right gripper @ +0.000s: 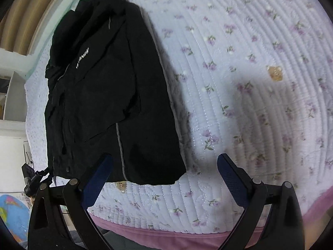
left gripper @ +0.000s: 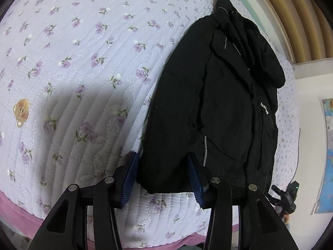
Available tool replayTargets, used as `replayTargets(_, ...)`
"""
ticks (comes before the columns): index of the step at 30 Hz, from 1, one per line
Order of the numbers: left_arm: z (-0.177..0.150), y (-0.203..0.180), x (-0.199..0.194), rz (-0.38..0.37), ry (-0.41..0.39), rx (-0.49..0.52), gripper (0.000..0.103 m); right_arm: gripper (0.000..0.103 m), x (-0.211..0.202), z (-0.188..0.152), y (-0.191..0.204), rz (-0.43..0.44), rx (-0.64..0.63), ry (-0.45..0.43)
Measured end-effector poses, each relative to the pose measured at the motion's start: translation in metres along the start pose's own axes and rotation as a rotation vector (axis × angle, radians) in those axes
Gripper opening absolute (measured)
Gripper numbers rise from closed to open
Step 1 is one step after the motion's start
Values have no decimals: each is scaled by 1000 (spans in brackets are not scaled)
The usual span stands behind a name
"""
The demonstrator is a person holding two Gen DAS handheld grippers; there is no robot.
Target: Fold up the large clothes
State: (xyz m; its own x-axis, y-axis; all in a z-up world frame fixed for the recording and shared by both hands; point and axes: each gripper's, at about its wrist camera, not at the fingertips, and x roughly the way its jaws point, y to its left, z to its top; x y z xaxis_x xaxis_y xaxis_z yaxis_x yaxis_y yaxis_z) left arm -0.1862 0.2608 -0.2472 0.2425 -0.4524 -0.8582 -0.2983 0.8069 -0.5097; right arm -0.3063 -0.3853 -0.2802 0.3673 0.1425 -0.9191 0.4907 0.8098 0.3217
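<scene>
Nearest, left gripper (left gripper: 164, 175) with jaws half spread astride the near hem of the black jacket (left gripper: 218, 104), pinching nothing yet. Right gripper (right gripper: 166, 173) spread wide, empty, over the hem's corner. Beyond, lengthwise-folded on the floral bed quilt (left gripper: 83, 52), likely awaiting the crosswise fold.

The jacket (left gripper: 224, 108) is matt black woven cloth, lightly creased, with thin shiny grey strips. Under it the bedspread (left gripper: 87, 58) is soft quilted cotton, ridged with stitching and printed with flowers. The left gripper (left gripper: 164, 179) has matt black plastic arms, ribbed blue pads (left gripper: 130, 179) and bright metal pins.
</scene>
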Motion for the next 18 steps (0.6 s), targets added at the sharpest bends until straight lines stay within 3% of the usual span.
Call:
replayTargets(7, 4, 6, 5, -60, 27, -37, 52, 102, 21, 4, -5, 37, 102, -5)
replayTargets(9, 3, 1, 6, -50, 25, -25, 40, 95, 23, 4, 2, 30, 89, -3)
replayTargets(11, -2, -1, 6, -36, 4, -39, 23, 61, 24, 4, 10, -24, 44, 24)
replayTargets(13, -8, -1, 6, -30, -32, -92, 14, 45, 23, 3, 15, -39, 30, 41)
replayTargets(15, -11, -2, 4, -36, -58, -125, 10, 37, 20, 3, 20, -37, 24, 42)
replayTargets(16, -12, -5, 3, -30, -67, -137, 9, 23, 17, 2, 24, -21, 18, 44)
replayTargets(18, -10, -12, -1, -19, -73, -129, 8, 17, 10, 1, 32, -10, 5, 32)
